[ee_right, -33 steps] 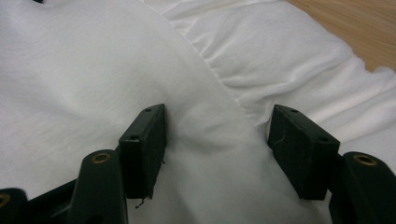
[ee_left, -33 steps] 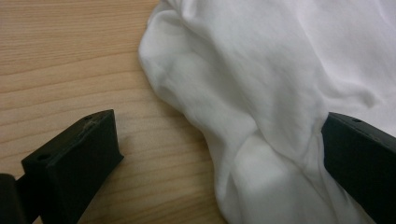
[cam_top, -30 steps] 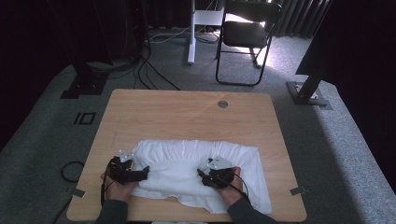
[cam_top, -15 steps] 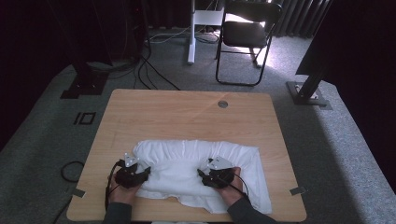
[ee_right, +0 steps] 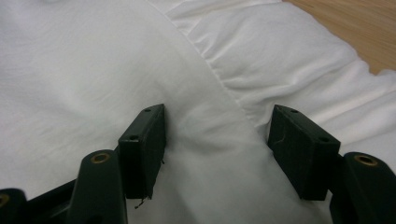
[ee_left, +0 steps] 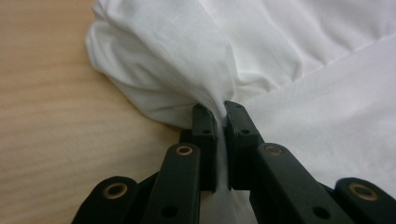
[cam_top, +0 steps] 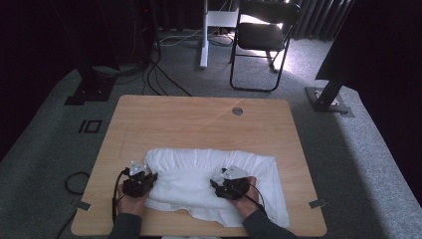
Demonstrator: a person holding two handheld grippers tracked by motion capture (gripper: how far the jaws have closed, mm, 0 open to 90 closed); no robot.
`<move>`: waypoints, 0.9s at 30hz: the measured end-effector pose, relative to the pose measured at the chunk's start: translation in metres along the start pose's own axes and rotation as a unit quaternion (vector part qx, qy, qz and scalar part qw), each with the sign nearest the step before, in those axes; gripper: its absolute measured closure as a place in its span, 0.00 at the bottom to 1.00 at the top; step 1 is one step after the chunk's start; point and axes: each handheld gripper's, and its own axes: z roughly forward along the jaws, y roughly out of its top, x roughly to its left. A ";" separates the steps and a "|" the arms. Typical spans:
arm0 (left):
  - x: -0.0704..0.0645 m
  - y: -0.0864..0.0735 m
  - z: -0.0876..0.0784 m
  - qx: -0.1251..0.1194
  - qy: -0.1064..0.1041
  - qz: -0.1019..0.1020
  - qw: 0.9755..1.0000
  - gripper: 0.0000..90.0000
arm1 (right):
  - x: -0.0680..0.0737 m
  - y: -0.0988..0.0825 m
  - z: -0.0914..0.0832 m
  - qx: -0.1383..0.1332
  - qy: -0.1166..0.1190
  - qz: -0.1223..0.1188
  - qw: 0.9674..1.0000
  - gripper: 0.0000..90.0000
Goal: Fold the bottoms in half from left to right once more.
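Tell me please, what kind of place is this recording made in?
Probably a lab or studio set up for recording, not a home. A bare wooden table stands on grey carpet, loose cables run across the floor, dark stand bases flank the table, and a black folding chair stands behind it.

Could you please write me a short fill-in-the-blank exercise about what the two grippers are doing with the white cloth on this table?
1. The left gripper is shut on a fold of the white ____.
2. The right gripper's jaws stand ____ over the cloth.
3. The cloth lies on a ____ table.

Missing words: cloth; open; wooden
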 end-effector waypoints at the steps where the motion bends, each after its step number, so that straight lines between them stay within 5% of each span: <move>1: 0.002 0.003 -0.003 -0.006 -0.007 -0.004 1.000 0.94 | -0.001 0.001 0.001 0.002 0.003 0.001 1.000 0.40; 7: 0.008 0.016 -0.017 -0.051 -0.046 -0.006 0.998 0.95 | -0.009 0.009 0.003 0.018 0.017 0.001 1.000 0.40; 11: 0.004 0.026 -0.022 -0.062 -0.049 0.007 0.997 0.95 | -0.010 0.016 0.000 0.022 0.015 0.008 1.000 0.39; 16: 0.001 0.033 -0.025 -0.071 -0.049 0.015 0.996 0.95 | -0.007 0.021 -0.007 -0.005 0.010 0.007 1.000 0.42; 20: -0.002 0.040 -0.032 -0.088 -0.055 0.024 0.994 0.95 | -0.007 0.019 0.007 0.021 0.015 0.006 1.000 0.40; 27: -0.015 0.060 -0.052 -0.122 -0.070 0.046 0.989 0.95 | -0.003 0.025 0.030 0.040 -0.001 -0.039 0.998 0.41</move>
